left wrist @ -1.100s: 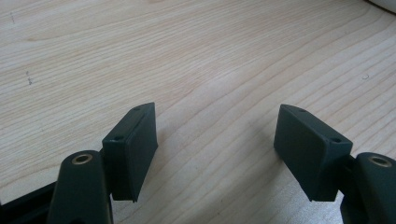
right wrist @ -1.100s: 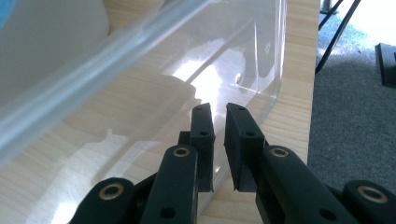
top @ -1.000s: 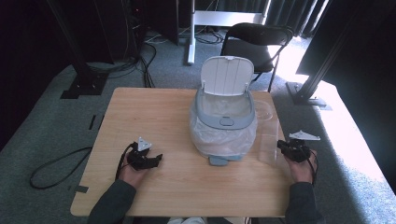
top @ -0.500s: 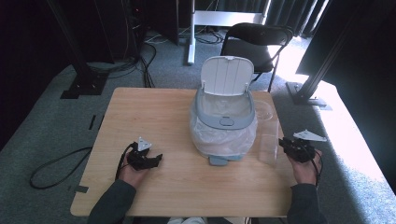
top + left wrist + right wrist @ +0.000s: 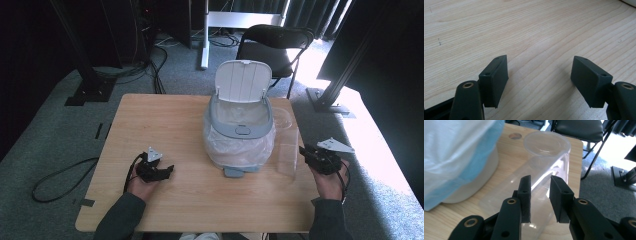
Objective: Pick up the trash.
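High view: a light wooden table (image 5: 165, 125) takes up the middle of the frame. At its centre right stands a grey-rimmed white plastic bin with a clear liner bag (image 5: 240, 135), its lid tipped up toward the top of the frame. Just right of the bin, close to the table's right edge, stands a tall clear plastic container (image 5: 288, 152), upright and hard to make out against the wood. The right gripper (image 5: 306, 152), held by a hand at the lower right, points left at the container, with its tips just beside the container's wall. The left gripper (image 5: 167, 171) rests on the table at the lower left, well apart from the bin.

Left gripper view: the two black jaws stand wide apart over bare wood grain, with nothing between them.

Right gripper view: the black jaws rise from the bottom centre with a narrow gap; they have just been opening. The clear container (image 5: 549, 157) fills the middle of the frame, its round rim at the upper centre. Whether its wall lies in the gap I cannot tell. The bin's bag (image 5: 459, 152) covers the left side, and a black folding chair (image 5: 579, 128) sits at the upper right.
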